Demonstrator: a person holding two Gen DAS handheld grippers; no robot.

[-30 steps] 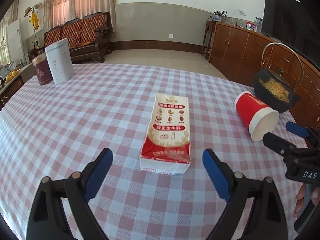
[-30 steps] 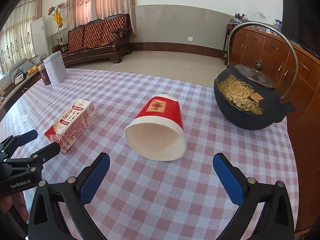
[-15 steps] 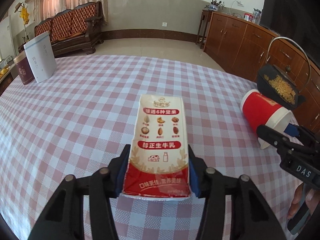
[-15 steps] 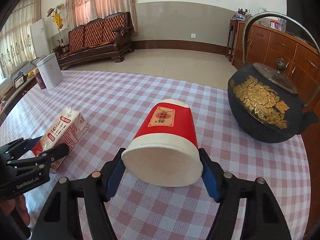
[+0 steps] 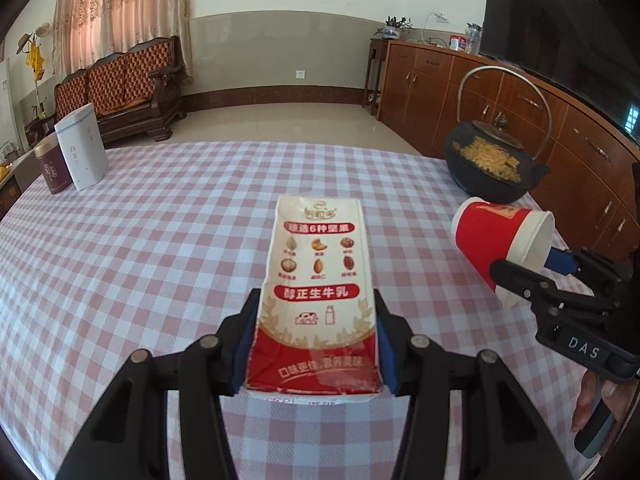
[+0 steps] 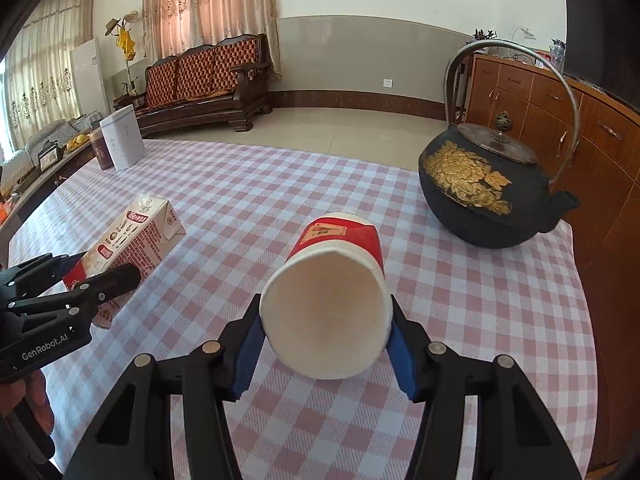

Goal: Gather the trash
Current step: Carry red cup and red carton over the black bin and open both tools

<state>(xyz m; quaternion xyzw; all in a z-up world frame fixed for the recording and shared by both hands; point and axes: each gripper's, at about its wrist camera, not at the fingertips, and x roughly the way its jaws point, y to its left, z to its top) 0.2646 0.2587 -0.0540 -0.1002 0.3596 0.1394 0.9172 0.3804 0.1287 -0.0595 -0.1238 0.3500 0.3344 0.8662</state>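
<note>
A pink-checked bench [image 5: 160, 240] is filling both frames. The left gripper [image 5: 316, 344] is clamping a red-and-white carton [image 5: 318, 292] at centre frame; the right gripper [image 6: 324, 344] is squeezing a red cup [image 6: 332, 304], white mouth facing the camera, centre frame.

Carton [image 5: 318, 292]: glossy printed paperboard. Cup [image 6: 332, 300]: matt paper. Tablecloth [image 5: 160, 240]: woven checked cloth; kettle [image 6: 480, 184]: rough dark metal.

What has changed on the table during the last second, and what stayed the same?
Both grippers closed: the left gripper took the milk carton, the right gripper the red paper cup, and both items are now lifted off the cloth. The black teapot and two canisters stayed put.
</note>
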